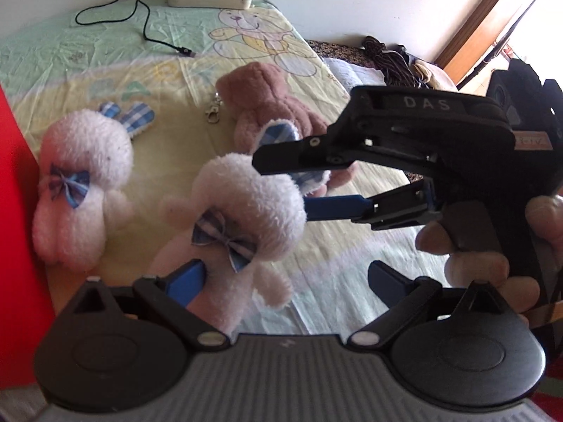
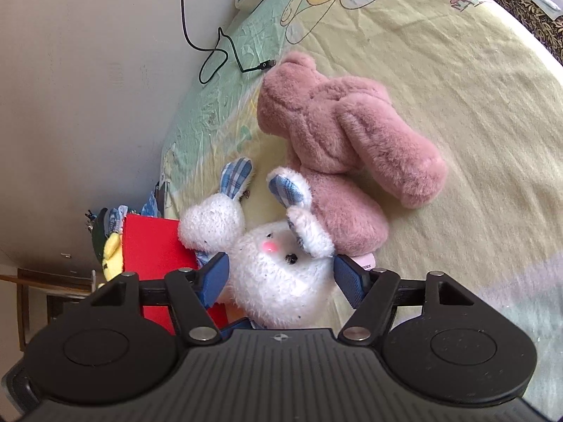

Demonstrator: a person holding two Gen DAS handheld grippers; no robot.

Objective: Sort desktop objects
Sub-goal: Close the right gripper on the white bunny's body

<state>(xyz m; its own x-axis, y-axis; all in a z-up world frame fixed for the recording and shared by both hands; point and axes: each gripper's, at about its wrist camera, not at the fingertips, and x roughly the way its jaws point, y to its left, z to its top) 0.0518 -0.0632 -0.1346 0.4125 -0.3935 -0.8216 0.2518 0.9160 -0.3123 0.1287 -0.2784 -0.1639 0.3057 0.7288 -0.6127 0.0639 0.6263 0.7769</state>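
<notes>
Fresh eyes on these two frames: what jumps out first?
Probably the white plush rabbit with a blue plaid bow, front and centre, its head between the open fingers of the right gripper and its body beside the left gripper. Behind it, mid-cloth, lies a bigger dusty-pink plush bear. At the left edge, a second white plush rabbit rests against a bright red box.

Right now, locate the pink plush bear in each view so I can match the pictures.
Left wrist view: the pink plush bear lies upper centre, behind the white bunny and the right hand-held gripper.
Right wrist view: the bear lies centre to right, beyond the bunny.
Shared landmark: the black cable's plug lies beside the bear's head.
</notes>
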